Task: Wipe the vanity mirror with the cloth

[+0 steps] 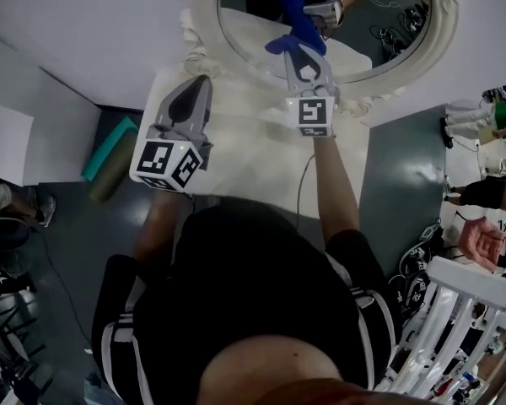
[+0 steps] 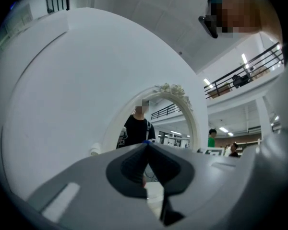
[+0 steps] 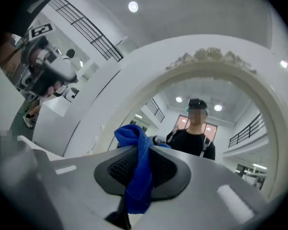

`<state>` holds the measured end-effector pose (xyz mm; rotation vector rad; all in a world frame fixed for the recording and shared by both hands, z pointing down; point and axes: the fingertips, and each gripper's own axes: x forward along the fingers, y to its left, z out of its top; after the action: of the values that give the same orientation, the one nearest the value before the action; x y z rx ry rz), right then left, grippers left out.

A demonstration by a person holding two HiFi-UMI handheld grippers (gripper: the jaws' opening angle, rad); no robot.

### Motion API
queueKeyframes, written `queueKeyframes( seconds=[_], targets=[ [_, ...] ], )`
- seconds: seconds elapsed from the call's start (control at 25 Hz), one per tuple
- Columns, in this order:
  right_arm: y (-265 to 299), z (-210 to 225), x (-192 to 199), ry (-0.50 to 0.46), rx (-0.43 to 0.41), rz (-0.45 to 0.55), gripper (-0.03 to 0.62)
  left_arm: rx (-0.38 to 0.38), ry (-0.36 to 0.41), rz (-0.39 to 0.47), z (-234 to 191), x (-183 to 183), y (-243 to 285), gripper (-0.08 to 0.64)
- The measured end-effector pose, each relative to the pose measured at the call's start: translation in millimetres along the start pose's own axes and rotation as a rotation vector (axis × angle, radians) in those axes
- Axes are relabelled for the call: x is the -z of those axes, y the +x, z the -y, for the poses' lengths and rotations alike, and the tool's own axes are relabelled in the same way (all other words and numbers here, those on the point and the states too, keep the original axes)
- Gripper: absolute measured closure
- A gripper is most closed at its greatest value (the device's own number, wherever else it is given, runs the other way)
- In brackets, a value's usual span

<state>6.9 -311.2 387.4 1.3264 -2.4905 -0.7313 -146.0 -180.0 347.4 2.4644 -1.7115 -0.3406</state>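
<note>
At the back edge of the vanity table [image 1: 253, 163], the right gripper [image 1: 302, 56] pinches a blue cloth [image 1: 288, 44] against the lower rim of the oval mirror [image 1: 388, 19]. Over the table's left edge, the left gripper [image 1: 197, 84] hovers, jaws pressed together, empty.

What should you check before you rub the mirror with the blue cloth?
1. Blue cloth pinched in the right gripper: ok.
2. Cloth sticks out past the jaw tips, so cloth meets the glass first: ok.
3. Cloth already touching the vanity mirror: cannot tell; it sits near the lower rim.
4. Left gripper shut, empty and away from the glass: ok.
5. Where the smudges are: cannot tell.
</note>
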Motion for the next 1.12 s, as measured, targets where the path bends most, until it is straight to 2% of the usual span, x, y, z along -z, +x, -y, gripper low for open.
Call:
queueKeyframes(
  seconds=[0.08,0.2,0.36,0.52,0.76,0.96,1.12],
  targets=[
    [-9.6,27.5,-46.2,-0.049,0.067,0.087,0.530,0.010,-0.013,-0.005,4.2,2.6,4.2,0.549],
    [-19.5,66.7,-100.9,-0.104,0.159,0.159,0.530,0.022,-0.040,-0.016,12.2,10.3,3.7,0.549],
    [-21.3,122.1,-154.6,-0.142,0.268,0.209,0.530,0.044,-0.039,-0.021,22.0,13.6,3.6,0.549],
    [-16.8,165.2,-195.5,-0.197,0.336,0.251,0.531,0.041,-0.039,-0.011,21.8,9.7,3.4,0.549],
    [1.8,198.8,-210.3,-0.209,0.371,0.244,0.530,0.032,-0.043,-0.007,18.3,6.2,2.5,0.549],
    [17.5,196.2,-205.2,-0.218,0.365,0.222,0.529,0.029,-0.042,-0.011,14.9,7.6,3.6,0.549],
    [25.9,187.3,-205.0,-0.290,0.341,0.191,0.529,0.027,-0.044,-0.021,10.8,10.1,6.6,0.549]
  ],
)
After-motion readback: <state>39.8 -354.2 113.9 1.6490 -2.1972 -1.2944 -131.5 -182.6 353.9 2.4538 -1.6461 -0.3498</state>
